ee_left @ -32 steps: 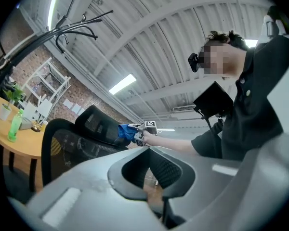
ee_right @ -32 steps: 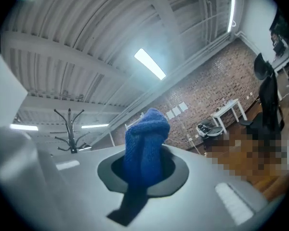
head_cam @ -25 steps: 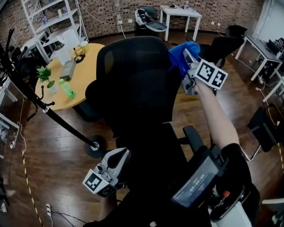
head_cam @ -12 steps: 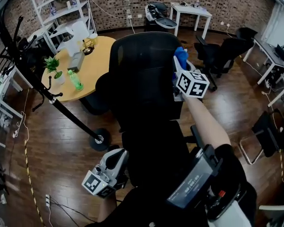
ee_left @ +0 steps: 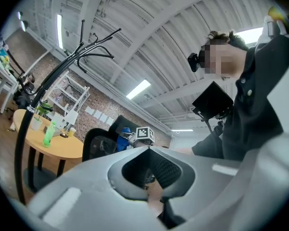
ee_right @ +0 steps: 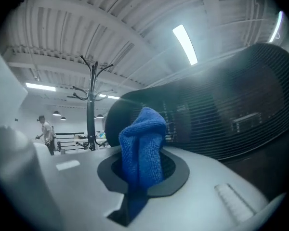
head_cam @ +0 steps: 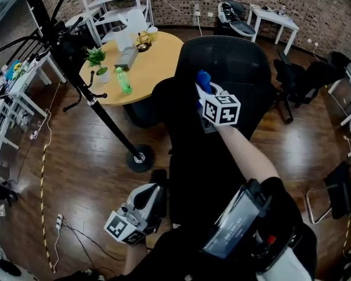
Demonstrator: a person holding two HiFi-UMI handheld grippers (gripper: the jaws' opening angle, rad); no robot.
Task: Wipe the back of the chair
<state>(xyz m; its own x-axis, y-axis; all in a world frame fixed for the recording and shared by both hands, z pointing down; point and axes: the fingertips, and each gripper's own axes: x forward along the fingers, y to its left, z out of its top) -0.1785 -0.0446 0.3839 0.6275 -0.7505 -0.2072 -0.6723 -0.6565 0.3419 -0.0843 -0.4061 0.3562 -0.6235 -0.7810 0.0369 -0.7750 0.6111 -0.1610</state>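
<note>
Right hand-held gripper (head_cam: 206, 94): jaws clamped on a blue cloth (ee_right: 141, 143), bunched into a wad that stands up past the tips. You hold it at the left side of the chair back (head_cam: 231, 57), in the upper half. I cannot tell whether the cloth actually presses the mesh.

Left hand-held gripper (ee_left: 148, 150): jaws together, nothing in them, hanging low by your hip, well apart from the chair.

Risks, as I judge them:
- Only a narrow fold is pinched. Drag across the mesh could tug it out or roll it over, so that hard jaw tips scrape the back instead.
- The wad is small against a wide back. Strokes may leave strips unwiped, above all along the curved rim.
- It looks like a swivel office chair. A sideways push could turn it from you, and the left hand-held gripper is not bracing it.
- Mesh likely gives under pressure, so a light touch may only skim.

Materials:
- Cloth: nubbly looped weave, soft, matte.
- Chair back: black ribbed mesh, partly see-through, in a rounded, bowed frame.
- Jaws: smooth grey plastic.
- Beyond the chair: a round yellow tabletop (head_cam: 146, 69) and a black coat stand (head_cam: 99, 104), both clear of your stroke path.
</note>
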